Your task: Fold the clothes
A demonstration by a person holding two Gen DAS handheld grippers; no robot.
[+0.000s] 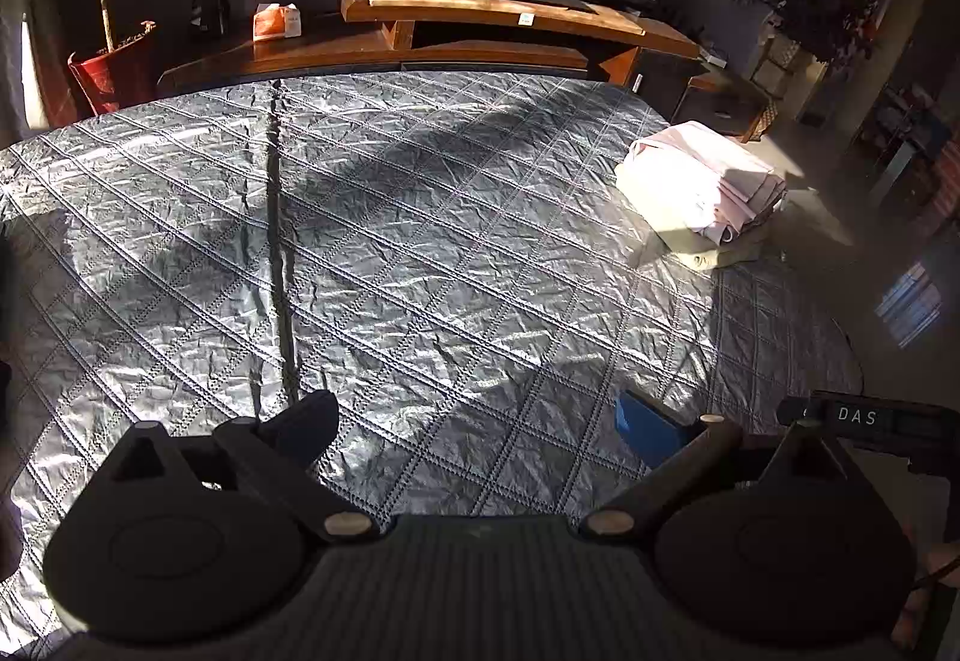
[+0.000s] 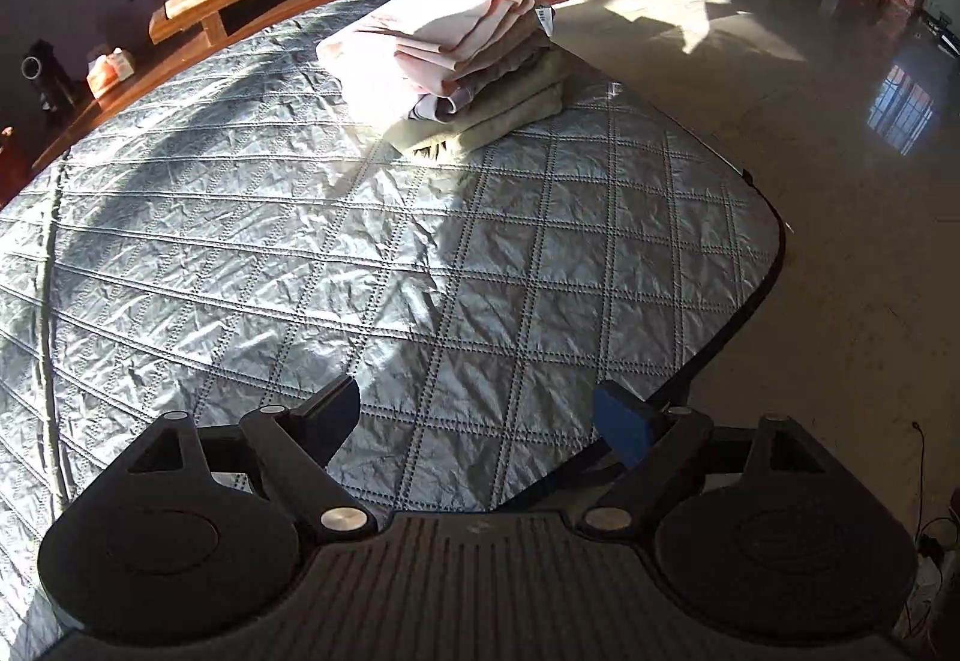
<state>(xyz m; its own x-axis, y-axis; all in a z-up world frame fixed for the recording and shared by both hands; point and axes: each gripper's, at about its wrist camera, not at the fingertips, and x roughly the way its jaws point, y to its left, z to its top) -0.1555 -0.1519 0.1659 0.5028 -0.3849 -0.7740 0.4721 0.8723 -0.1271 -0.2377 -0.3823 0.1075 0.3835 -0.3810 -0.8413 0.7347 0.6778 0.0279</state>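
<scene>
A soft, squarish stack of folded clothes (image 2: 456,66), pink over khaki, sits at the far right corner of the crinkled, diamond-quilted grey table (image 1: 420,253), both hand-held grippers (image 1: 480,421) (image 2: 480,415) spread wide, empty.

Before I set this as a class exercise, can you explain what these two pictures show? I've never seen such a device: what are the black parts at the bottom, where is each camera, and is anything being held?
Each picture comes from a camera mounted on a hand-held grasping tool, looking forward along its two fingers. A person holds one in each hand; no robot arm is involved. The black parts at the bottom are the tool itself. One view shows the left tool, the other the right tool. Both stand open and hold nothing. Below them lies a grey quilted cover. On its far right corner sits a stack of folded clothes, pink on top, beige beneath. Behind stands a wooden TV stand.
</scene>
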